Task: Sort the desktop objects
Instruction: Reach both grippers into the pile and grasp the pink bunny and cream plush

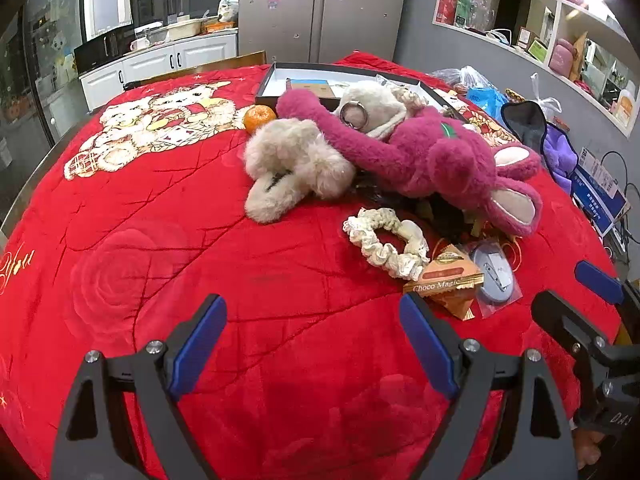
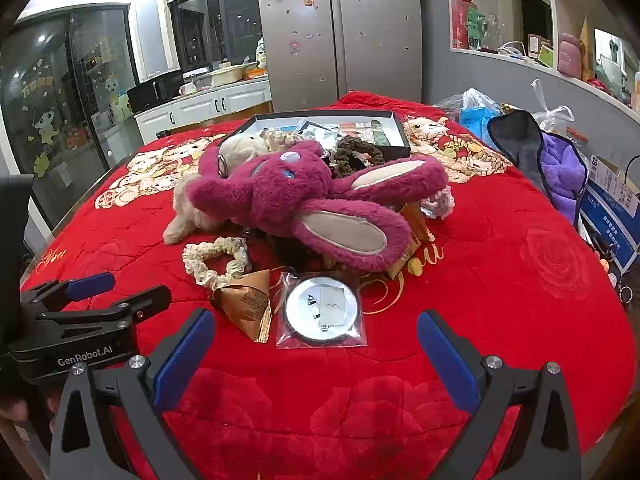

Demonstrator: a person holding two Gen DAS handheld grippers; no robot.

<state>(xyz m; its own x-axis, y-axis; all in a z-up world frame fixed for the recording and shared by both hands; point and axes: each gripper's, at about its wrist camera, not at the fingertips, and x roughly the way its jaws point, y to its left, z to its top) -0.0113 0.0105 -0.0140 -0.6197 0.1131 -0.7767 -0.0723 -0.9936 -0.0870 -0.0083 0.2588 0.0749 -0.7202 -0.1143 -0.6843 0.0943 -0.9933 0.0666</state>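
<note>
Both tools, left tool [image 1: 314,344] and right tool [image 2: 316,352], released and empty; dark items half-hidden under pink plush rabbit [image 2: 304,196].

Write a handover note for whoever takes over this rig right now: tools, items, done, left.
Left tool: open, empty, above the red blanket.
Right tool: open, empty, just short of the bagged round badge.
Pink plush, cream plush, cream scrunchie, chocolate packet and orange lie loose.
Black box already holds small items.
Left: the loose pile, probably into the box.
</note>
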